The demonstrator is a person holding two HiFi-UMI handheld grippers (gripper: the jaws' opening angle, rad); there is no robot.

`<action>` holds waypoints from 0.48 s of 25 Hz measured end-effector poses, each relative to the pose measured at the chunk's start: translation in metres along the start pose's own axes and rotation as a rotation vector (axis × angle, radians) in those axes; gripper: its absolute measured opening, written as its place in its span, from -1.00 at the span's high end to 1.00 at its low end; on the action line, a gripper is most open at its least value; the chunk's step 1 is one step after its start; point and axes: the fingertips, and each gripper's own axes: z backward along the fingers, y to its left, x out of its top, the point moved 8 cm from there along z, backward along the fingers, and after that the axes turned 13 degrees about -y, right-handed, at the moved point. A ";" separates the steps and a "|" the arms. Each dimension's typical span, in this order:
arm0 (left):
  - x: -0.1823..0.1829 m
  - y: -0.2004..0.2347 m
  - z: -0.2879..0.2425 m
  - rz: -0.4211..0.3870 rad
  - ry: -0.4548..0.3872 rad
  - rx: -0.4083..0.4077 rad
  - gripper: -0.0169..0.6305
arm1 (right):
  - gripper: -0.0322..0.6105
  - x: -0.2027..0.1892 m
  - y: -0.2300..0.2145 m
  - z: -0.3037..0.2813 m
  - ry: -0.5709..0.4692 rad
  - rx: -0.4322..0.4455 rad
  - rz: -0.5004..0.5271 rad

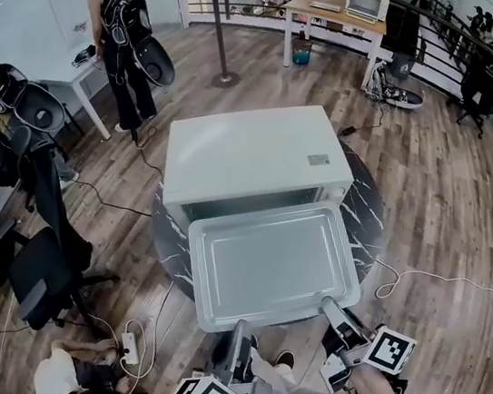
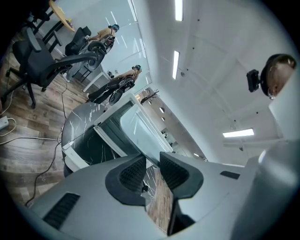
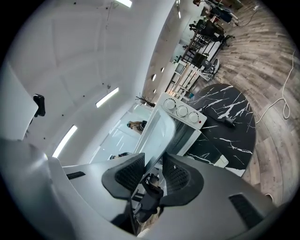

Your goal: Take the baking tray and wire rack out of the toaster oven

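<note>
We have our left gripper (image 1: 240, 328) and right gripper (image 1: 330, 306) both clamped on the near rim of the baking tray (image 1: 270, 261), nearly out of the toaster oven (image 1: 254, 158); next we must keep it level and find a place for it.

Empty baking tray (image 1: 273, 265) before toaster oven (image 1: 254, 155)

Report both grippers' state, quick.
Left gripper: closed on the baking tray, at its near rim.
Right gripper: closed on the same rim.
</note>
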 end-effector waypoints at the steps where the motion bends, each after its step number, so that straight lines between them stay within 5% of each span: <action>1: 0.000 -0.003 0.000 0.001 -0.001 -0.005 0.68 | 0.56 0.002 0.002 0.001 -0.005 0.001 0.001; 12: 0.017 -0.029 -0.011 -0.015 -0.038 -0.069 0.69 | 0.56 0.026 0.028 -0.004 -0.046 0.076 0.021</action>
